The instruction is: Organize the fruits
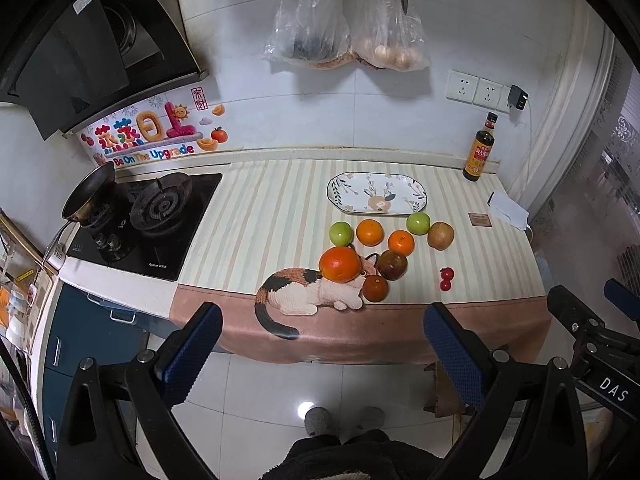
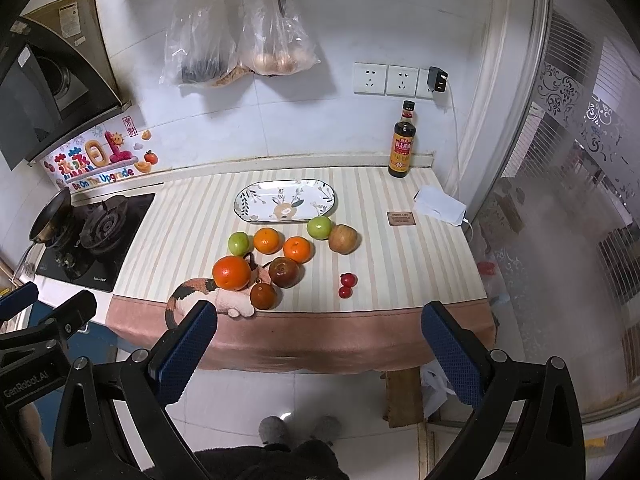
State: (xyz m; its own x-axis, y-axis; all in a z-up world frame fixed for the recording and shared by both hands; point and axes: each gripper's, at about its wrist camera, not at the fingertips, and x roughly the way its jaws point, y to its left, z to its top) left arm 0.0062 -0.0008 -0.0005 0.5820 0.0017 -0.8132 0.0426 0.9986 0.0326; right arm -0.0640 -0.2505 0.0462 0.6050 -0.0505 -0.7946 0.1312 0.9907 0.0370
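Nothing has been picked up yet. The left gripper (image 1: 322, 344) is held back from the counter, above the floor, and its jaws are spread wide with nothing between them. The right gripper (image 2: 320, 344) is held the same way, jaws wide apart and empty. They are probably kept back like this so that all the fruit can be seen before one piece is chosen.

The fruit is spread loose on the striped cloth (image 2: 192, 232), near the front edge. A big orange (image 2: 231, 273) is seen at the left, sitting partly on the cat picture (image 1: 304, 292) on the cloth. Two dark brown fruits (image 2: 284, 272) are close beside it. Behind them are two small oranges (image 2: 267, 241) and two green apples (image 2: 319, 227), with a tan pear (image 2: 343, 238) at the right end. Two tiny red fruits (image 2: 347, 285) lie apart on the right.

An oval plate (image 2: 325, 196) with flowers on it is set just behind the fruit, and nothing is on it. It seems to be where the fruit is meant to go. A dark bottle (image 2: 402, 144) is stood at the back by the wall, out of the way.
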